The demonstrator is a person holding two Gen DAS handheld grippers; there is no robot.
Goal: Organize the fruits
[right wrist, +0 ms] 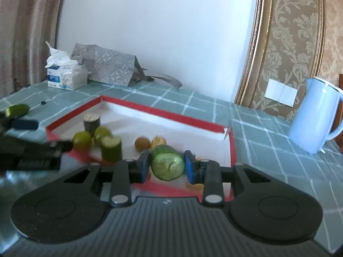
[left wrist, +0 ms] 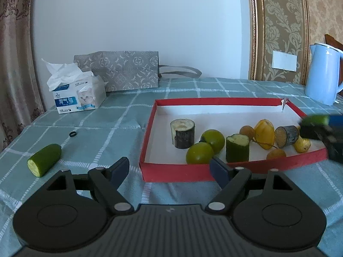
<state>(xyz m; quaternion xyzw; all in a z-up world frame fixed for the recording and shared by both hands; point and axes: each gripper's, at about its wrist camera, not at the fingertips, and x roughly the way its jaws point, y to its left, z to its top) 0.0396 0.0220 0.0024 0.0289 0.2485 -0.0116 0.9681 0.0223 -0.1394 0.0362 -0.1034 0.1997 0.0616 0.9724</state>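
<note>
A shallow red-rimmed tray (left wrist: 148, 141) with a white floor is seen on the counter (left wrist: 103, 128), which is covered by a green checked cloth. Inside the tray lie two round green fruits (left wrist: 199, 156), an upright cucumber chunk (left wrist: 237, 147), two dark-skinned cut pieces (left wrist: 183, 133), small brown fruits (left wrist: 247, 131) and yellow pieces (left wrist: 264, 131). One cucumber end piece (left wrist: 44, 159) is left outside the tray, lying on its side on the cloth to the tray's left, with a small black ring (left wrist: 73, 133) near it. The left claw (left wrist: 169, 169) is held with its jaws wide apart and nothing between them, just before the near left corner of the tray. The right claw (right wrist: 166, 166) is clamped on a cucumber piece (right wrist: 167, 165), which is gripped between the blue pads (right wrist: 190, 167) above the near rim of the tray, cut face toward the camera. A tissue box (left wrist: 79, 96) and a grey patterned bag (left wrist: 126, 70) are set at the back of the counter, and a pale blue jug (left wrist: 323, 75) is placed at the right.
</note>
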